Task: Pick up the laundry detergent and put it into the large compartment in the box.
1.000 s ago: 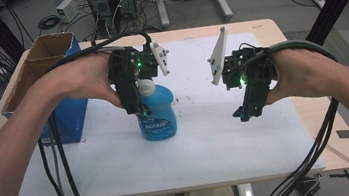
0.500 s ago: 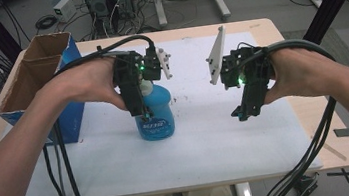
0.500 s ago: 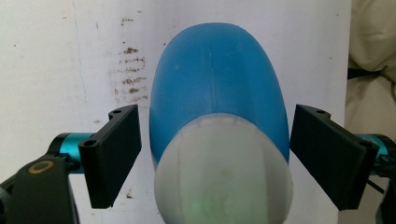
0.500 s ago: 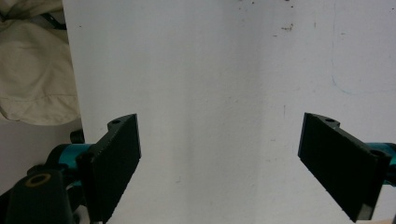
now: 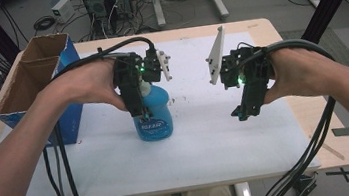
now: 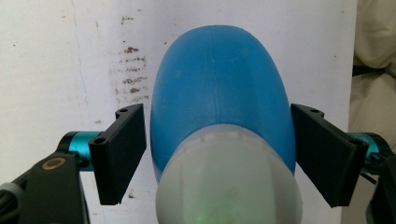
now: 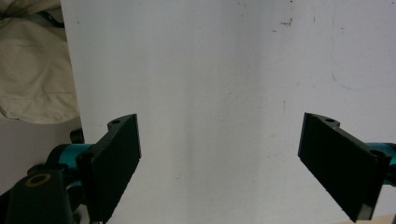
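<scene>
1. The blue bottle (image 5: 153,114) stands upright on the white sheet (image 5: 208,139) near the middle of the desk (image 5: 274,27), its pale cap up, so it can be taken from above.
2. The left tool (image 5: 140,113) comes straight down over the bottle, one jaw on each side of its shoulder. Its jaws have just been closing; in the left gripper view a thin gap seems to remain on both sides of the bottle (image 6: 219,88), so I'd call it not yet clamped.
3. The right tool (image 5: 243,113) hangs over bare sheet well to the right, jaws spread wide with nothing between them, apparently waiting its turn.
4. An open cardboard box (image 5: 34,80) sits at the desk's left edge, possibly where the bottle belongs.
</scene>
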The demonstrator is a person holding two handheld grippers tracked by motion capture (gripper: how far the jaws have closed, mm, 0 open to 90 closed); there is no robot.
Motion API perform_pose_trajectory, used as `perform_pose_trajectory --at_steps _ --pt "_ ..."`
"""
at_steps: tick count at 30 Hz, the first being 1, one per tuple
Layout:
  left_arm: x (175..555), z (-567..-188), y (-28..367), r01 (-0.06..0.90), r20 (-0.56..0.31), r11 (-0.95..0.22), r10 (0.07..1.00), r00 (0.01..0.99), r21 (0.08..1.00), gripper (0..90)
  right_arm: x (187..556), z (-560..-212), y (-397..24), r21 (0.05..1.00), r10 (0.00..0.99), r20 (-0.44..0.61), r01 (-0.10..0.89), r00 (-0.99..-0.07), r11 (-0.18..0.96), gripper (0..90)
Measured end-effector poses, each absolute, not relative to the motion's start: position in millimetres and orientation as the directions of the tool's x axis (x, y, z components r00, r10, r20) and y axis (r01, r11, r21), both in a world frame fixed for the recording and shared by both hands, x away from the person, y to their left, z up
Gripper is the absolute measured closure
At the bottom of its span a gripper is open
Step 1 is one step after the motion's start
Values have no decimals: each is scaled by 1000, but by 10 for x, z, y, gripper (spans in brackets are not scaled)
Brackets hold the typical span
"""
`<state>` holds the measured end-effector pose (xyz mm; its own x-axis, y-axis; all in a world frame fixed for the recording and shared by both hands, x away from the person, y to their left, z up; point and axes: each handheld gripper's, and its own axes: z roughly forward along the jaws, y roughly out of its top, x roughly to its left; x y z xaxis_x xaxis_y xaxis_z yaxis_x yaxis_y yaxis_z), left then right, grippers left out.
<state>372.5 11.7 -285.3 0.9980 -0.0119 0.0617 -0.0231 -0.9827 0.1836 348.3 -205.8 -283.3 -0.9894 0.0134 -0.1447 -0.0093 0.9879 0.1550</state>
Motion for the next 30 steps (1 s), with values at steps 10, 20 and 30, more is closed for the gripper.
perform_pose_trajectory --at_steps 10,20,30 --pt "3719 -2845 109 -20 56 -983 -10 998 181 240 3480 -2831 -2054 155 13 -145 -9 -989 988 123" --pt "3723 -2834 118 -9 55 -984 1 999 176 270 3476 -2834 -2048 151 17 -142 -5 -990 988 123" --pt "3719 -2837 99 -17 63 -985 -6 998 170 304 3474 -2833 -2047 150 17 -143 -5 -990 989 123"
